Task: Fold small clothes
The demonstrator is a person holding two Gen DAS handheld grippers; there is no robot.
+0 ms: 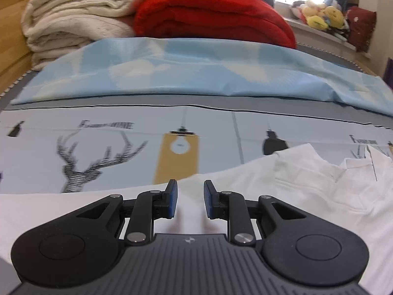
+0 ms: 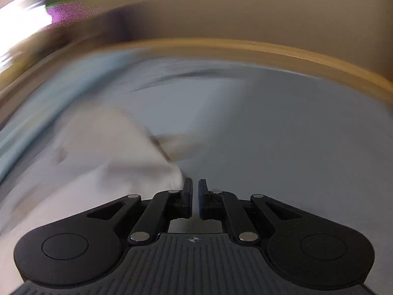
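While the bed (image 1: 103, 120) with its printed deer-and-lamp sheet fills most of the left wrist view, you're still early in the fold, by my read. Stacked cream blankets (image 1: 73, 12) and a red quilt (image 1: 213, 14) sit at the top of the frame, a light blue pillow (image 1: 196, 71) below them; none of that is yours to fold.

White shirt (image 1: 307, 184) lies spread across the lower right and bottom of the left view, collar toward the right edge, one sleeve area rumpled. No clean folded edge shows, so count the fold as barely begun or not begun; all the tidy folds look left to do.

Your left gripper (image 1: 190, 200) hovers over the shirt's near hem with the jaws narrowly apart, blue pads bare, nothing between them.

Right wrist view is badly smeared. Your right gripper (image 2: 194, 198) has jaws almost closed; white cloth (image 2: 110, 159) reaches its left finger at lower centre, but whether it's pinched, can't tell from the blur.
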